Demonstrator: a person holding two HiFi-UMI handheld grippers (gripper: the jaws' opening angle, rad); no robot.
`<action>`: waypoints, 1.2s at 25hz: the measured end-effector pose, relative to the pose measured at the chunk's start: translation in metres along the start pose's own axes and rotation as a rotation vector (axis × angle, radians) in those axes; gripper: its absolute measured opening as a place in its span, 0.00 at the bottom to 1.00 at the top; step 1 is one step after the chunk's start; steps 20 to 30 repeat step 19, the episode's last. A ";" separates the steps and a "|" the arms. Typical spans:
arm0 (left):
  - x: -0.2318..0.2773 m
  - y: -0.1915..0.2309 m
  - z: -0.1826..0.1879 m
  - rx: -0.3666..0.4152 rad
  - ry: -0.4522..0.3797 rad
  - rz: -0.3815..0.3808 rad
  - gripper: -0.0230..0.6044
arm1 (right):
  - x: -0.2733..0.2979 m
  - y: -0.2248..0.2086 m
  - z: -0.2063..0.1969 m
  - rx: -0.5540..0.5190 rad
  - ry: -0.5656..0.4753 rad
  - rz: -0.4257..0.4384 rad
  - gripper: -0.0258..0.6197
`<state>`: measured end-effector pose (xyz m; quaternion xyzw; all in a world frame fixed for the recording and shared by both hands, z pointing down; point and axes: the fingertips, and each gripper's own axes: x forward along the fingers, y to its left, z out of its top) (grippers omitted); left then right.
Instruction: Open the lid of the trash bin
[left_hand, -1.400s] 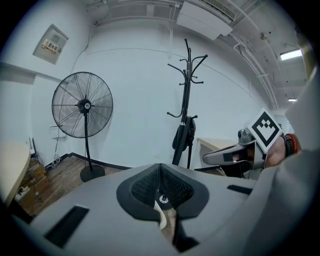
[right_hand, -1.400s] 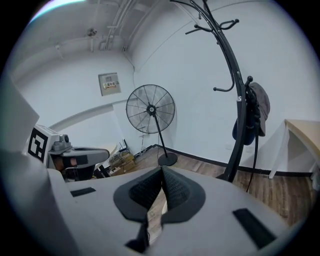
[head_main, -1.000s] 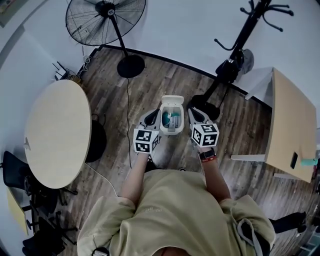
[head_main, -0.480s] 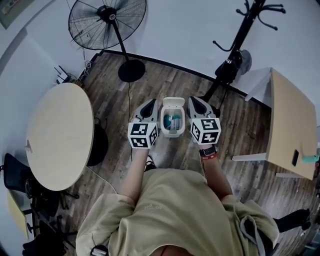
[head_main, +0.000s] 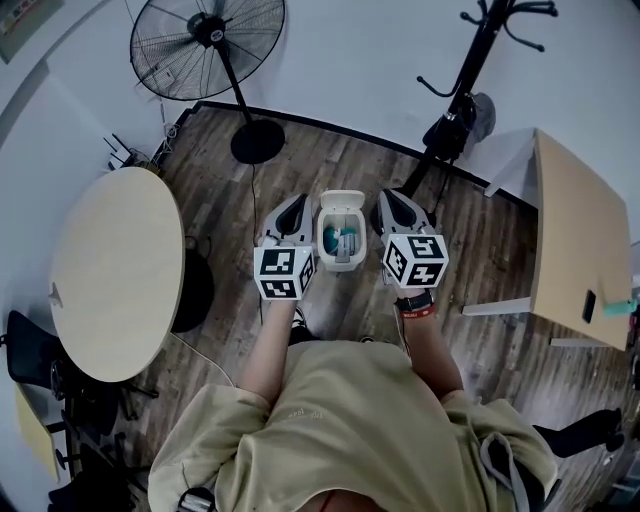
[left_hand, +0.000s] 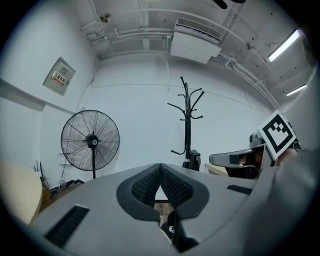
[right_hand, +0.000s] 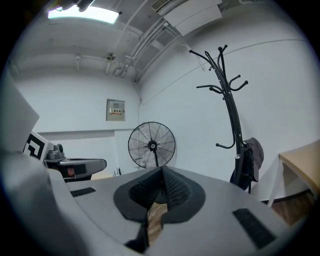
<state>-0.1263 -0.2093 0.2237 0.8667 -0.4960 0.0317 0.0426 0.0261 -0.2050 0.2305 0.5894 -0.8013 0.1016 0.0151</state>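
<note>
Head view: trash bin (head_main: 344, 262) stands on the wooden floor (head_main: 225, 205), lid (head_main: 342, 198) raised, teal contents (head_main: 333, 238) inside. Left gripper (head_main: 296, 205) flanks the bin's left, right gripper (head_main: 390, 197) its right. Both jaw pairs are pressed together, empty.

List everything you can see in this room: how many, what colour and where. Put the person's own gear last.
trash bin: one, white, lid up, on the floor between the two grippers
fan: one, black, standing by the far wall, left
coat rack: one, black, by the far wall, right
round table: one, pale wood, left side
rectangular table: one, pale wood, right side
cable: one, black, on the floor, running from the fan's base
left gripper: one, grey, jaws together, empty, left of the bin
right gripper: one, grey, jaws together, empty, right of the bin
</note>
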 end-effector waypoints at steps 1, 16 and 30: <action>0.000 -0.003 -0.002 -0.003 0.003 0.000 0.07 | -0.003 -0.003 -0.002 0.009 0.003 -0.004 0.06; 0.011 -0.018 -0.022 0.000 0.009 0.034 0.07 | -0.011 -0.029 -0.025 0.008 -0.006 0.002 0.06; 0.018 -0.020 -0.022 0.014 -0.002 0.038 0.07 | -0.008 -0.035 -0.026 0.007 -0.010 0.004 0.06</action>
